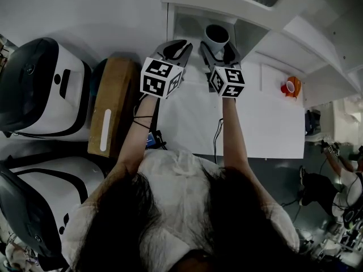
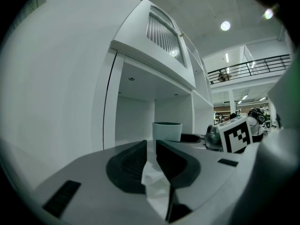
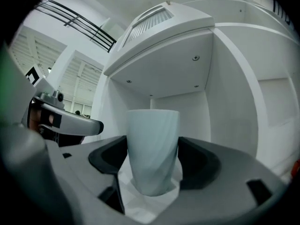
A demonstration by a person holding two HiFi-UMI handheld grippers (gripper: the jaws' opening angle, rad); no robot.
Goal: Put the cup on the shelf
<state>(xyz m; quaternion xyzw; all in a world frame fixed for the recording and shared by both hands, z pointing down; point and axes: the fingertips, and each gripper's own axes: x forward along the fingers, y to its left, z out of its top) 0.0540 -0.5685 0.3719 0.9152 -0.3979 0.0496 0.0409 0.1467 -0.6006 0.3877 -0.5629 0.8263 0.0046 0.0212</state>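
A pale blue-grey cup [image 1: 216, 37] stands upright at the mouth of the white shelf's open compartment [image 1: 190, 26]. My right gripper [image 1: 218, 49] is shut on the cup, its dark pads against both sides. In the right gripper view the cup [image 3: 152, 139] fills the space between the jaws of the right gripper [image 3: 152, 165], and the compartment [image 3: 187, 111] lies behind it. My left gripper [image 1: 181, 47] hovers just left of the cup, shut and holding nothing. The left gripper view shows the cup [image 2: 167, 131] beyond the left gripper [image 2: 151, 159].
A small red cup [image 1: 289, 87] lies on the white table [image 1: 266, 129] to the right. A brown box [image 1: 113, 103] and white-and-black machines [image 1: 39, 89] stand to the left. Another person [image 1: 334, 180] is on the floor at far right.
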